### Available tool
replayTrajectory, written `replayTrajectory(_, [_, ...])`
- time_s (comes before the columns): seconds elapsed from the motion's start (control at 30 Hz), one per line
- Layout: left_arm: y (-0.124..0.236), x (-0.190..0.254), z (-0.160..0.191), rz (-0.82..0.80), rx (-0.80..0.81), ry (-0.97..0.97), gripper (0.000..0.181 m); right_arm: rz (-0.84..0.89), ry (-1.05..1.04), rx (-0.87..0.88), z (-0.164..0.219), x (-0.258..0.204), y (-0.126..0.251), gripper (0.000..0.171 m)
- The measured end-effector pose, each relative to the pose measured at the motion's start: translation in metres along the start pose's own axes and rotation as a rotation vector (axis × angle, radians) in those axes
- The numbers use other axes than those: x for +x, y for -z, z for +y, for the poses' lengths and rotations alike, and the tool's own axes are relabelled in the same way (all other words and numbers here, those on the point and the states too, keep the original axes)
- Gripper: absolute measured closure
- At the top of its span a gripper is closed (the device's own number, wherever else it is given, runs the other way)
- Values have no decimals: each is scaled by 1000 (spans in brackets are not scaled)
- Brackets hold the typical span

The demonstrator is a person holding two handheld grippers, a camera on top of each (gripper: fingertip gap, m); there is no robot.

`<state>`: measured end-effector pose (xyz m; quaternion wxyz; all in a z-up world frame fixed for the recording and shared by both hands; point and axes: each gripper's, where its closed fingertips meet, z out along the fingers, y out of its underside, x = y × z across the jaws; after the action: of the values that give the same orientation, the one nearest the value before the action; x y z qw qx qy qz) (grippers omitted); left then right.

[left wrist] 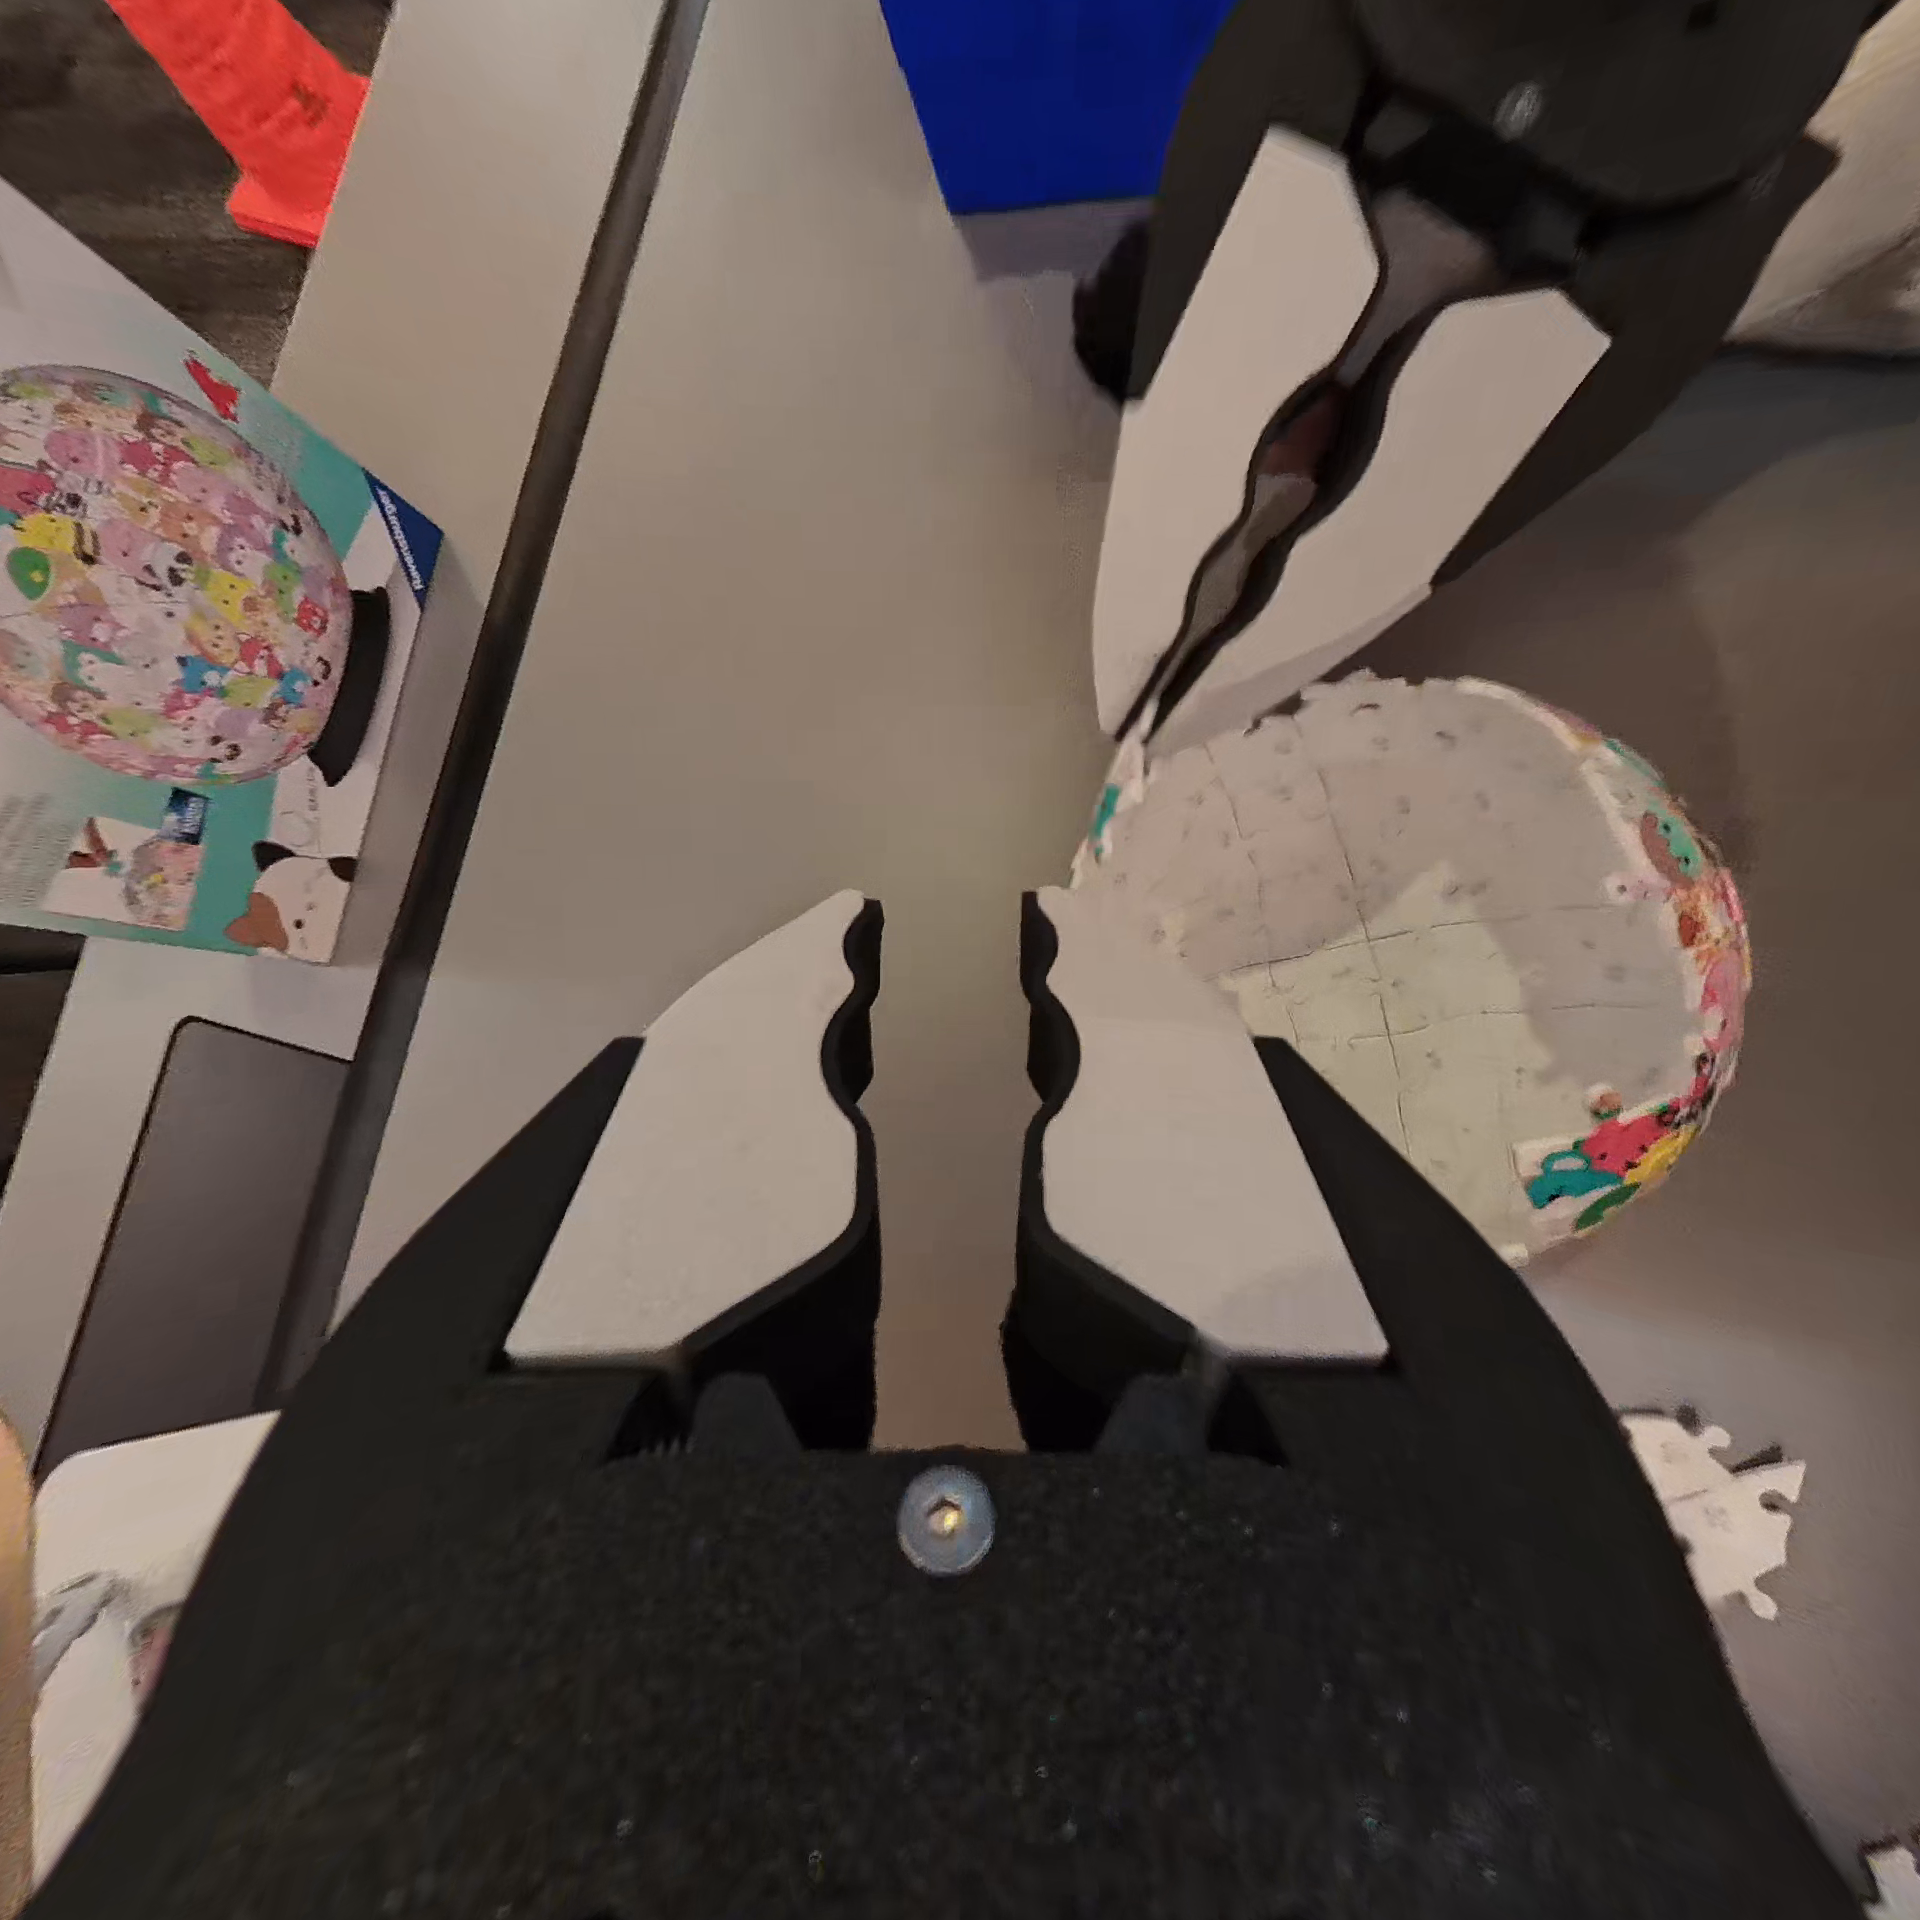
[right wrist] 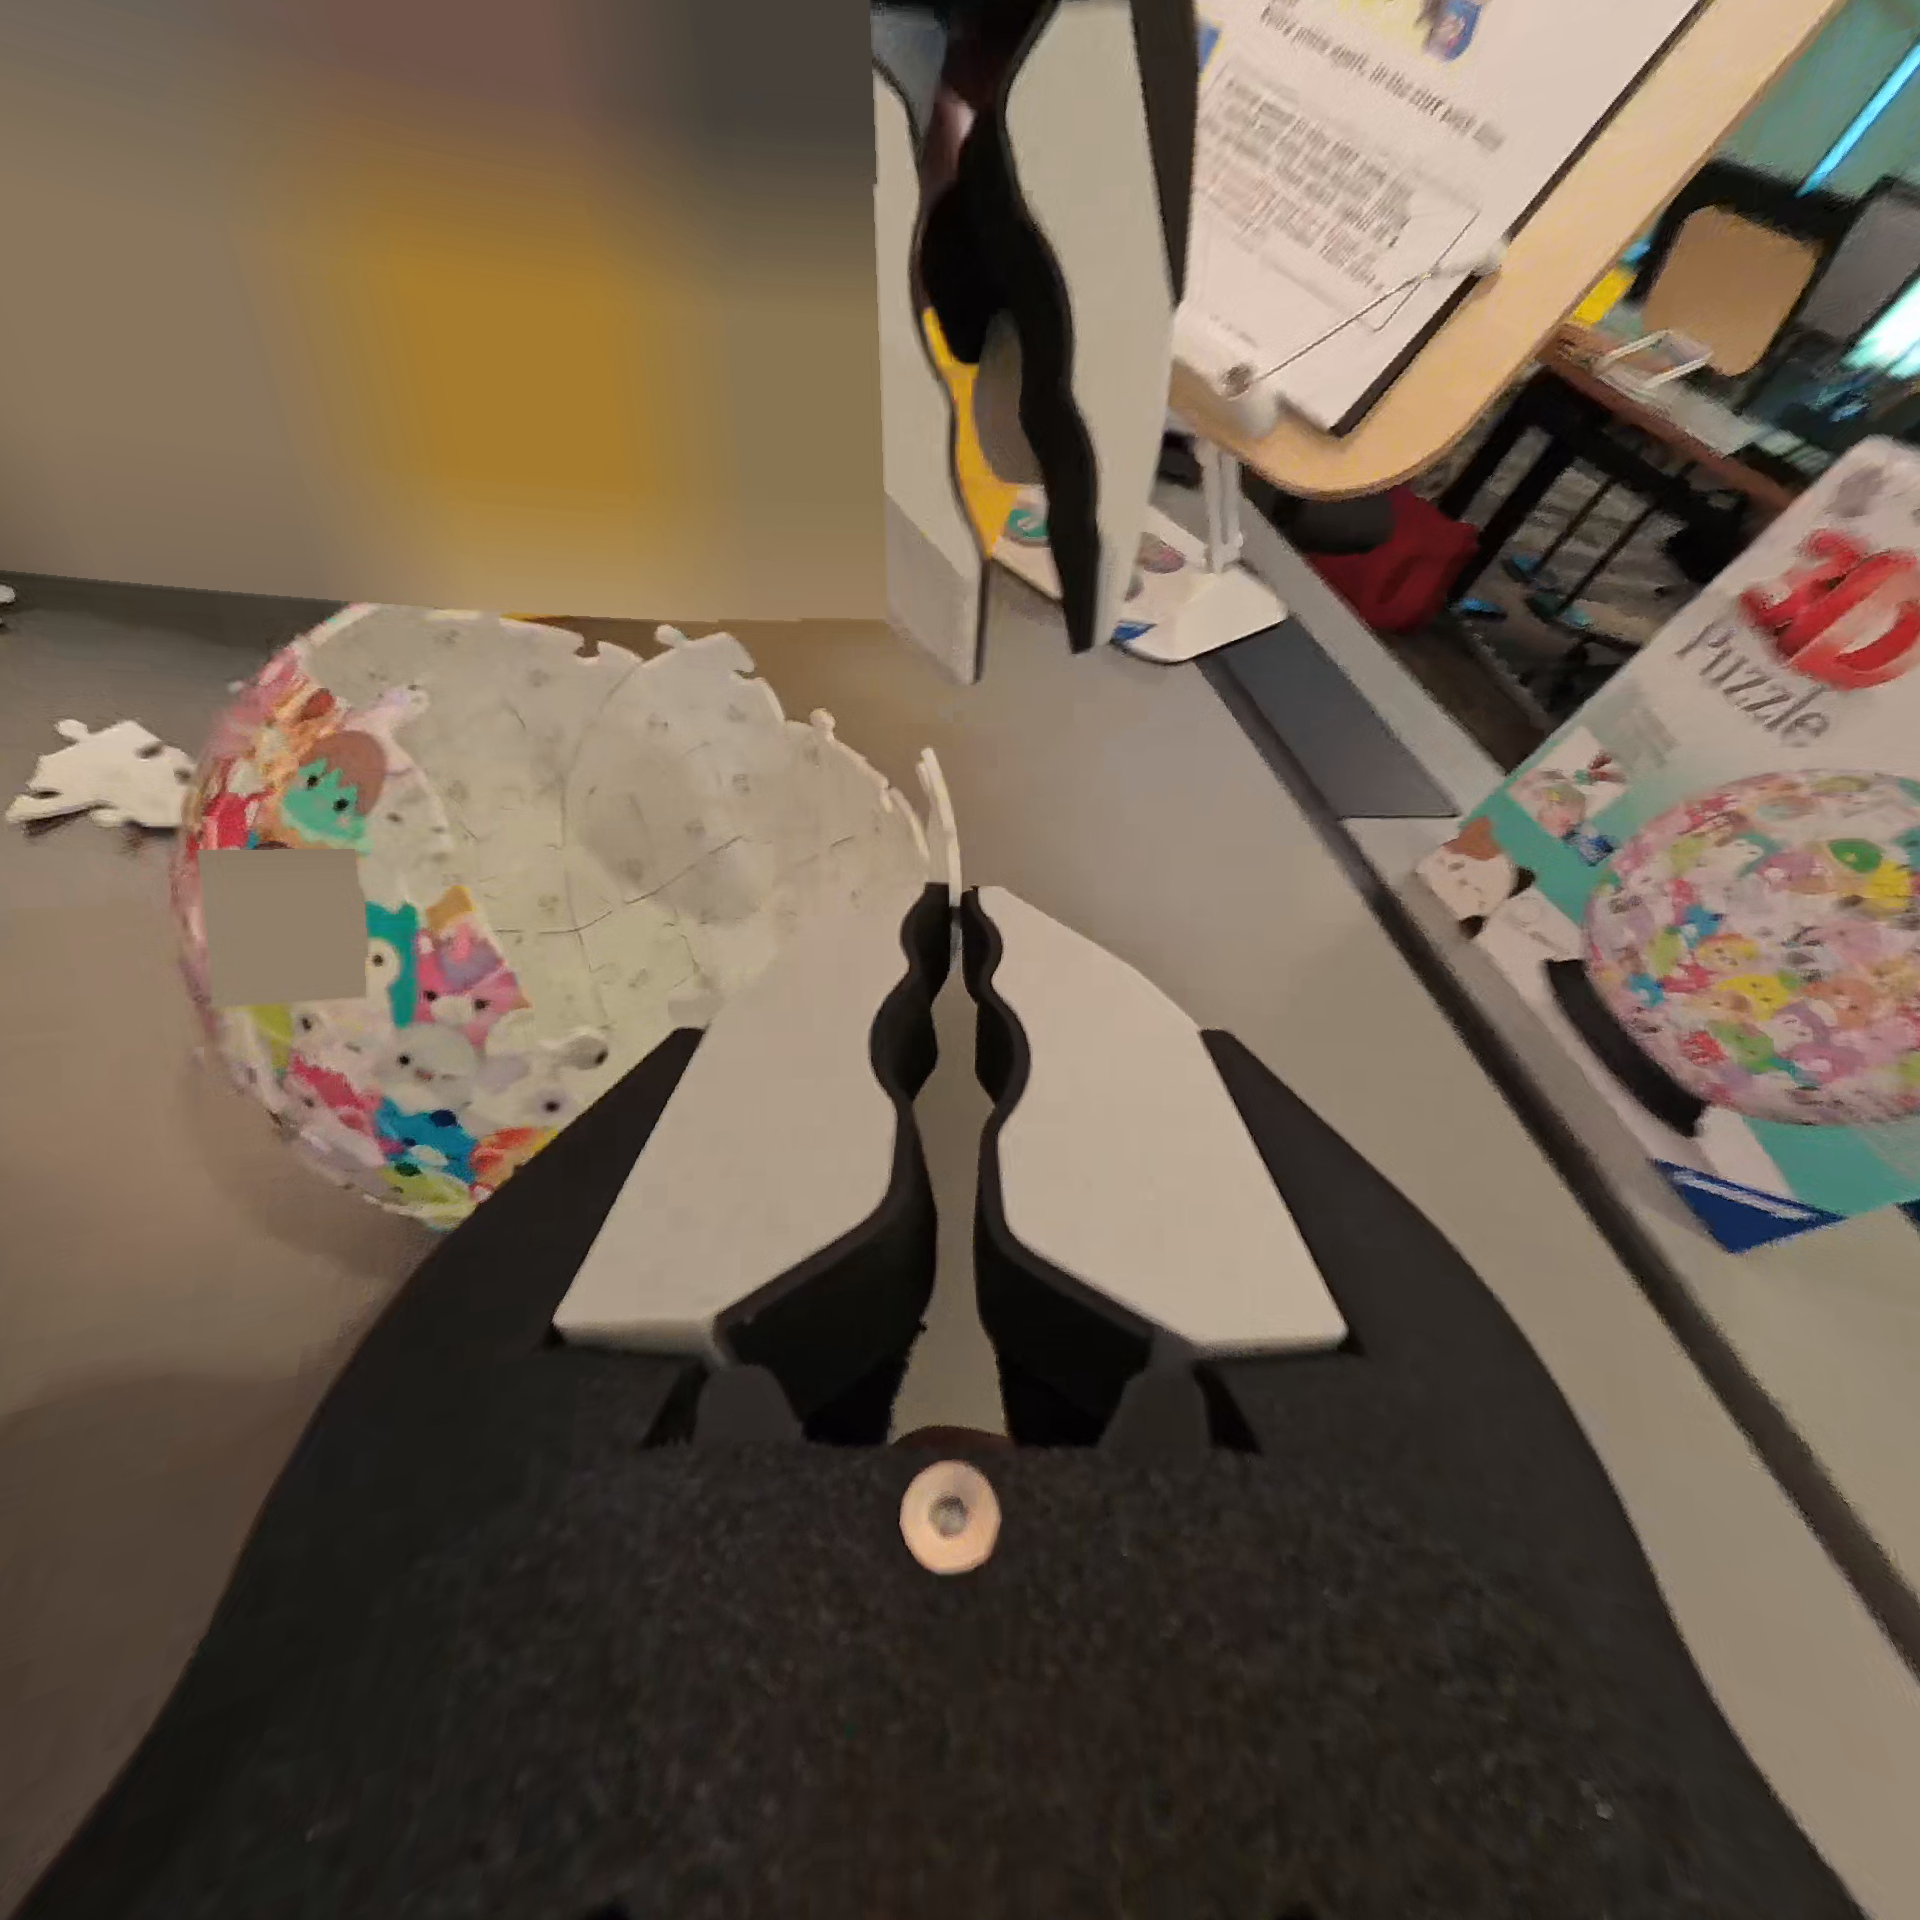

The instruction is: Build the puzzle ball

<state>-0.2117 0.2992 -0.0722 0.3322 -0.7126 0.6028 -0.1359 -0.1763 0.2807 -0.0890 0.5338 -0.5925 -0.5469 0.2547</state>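
Observation:
The puzzle ball is a half-built shell (left wrist: 1403, 935) lying on the grey table, its white inside facing up and its colourful outside below; it also shows in the right wrist view (right wrist: 540, 831). My right gripper (right wrist: 956, 904) is shut on a thin white puzzle piece (right wrist: 940, 821), held edge-on at the shell's rim. In the left wrist view the right gripper (left wrist: 1138, 717) touches the rim at the shell's far left edge. My left gripper (left wrist: 951, 935) is open and empty, just left of the shell. It hangs above the table in the right wrist view (right wrist: 1023, 649).
The puzzle box (left wrist: 177, 665) lies on the neighbouring table across a seam (left wrist: 540, 520); it also shows at right (right wrist: 1714, 914). Loose white pieces (left wrist: 1714, 1507) lie beside the shell (right wrist: 99, 779). A blue object (left wrist: 1039, 94) and a paper on a stand (right wrist: 1351, 156) stand farther off. About 5 cm separates my left fingertips from my right. The seam (left wrist: 540, 520) is about 30 cm from both grippers' fingertips. Look for it in the right wrist view (right wrist: 1668, 1298) too.

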Motion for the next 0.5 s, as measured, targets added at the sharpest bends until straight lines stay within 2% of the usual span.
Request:
replayTrajectory(0.07, [-1,4,9,7,-49,-6,144,13,24,14,-11,-1,0,169])
replayTrajectory(0.13, [-4,9,10,14,-43,-23,144,0,-12,-2,-14,-3,-5,169])
replayTrajectory(0.3, [-13,12,13,32,-63,-15,153,6,-17,-55,-6,-1,-11,169])
replayTrajectory(0.5, [-11,19,-3,70,10,-67,163,-1,0,-44,-6,1,-8,169])
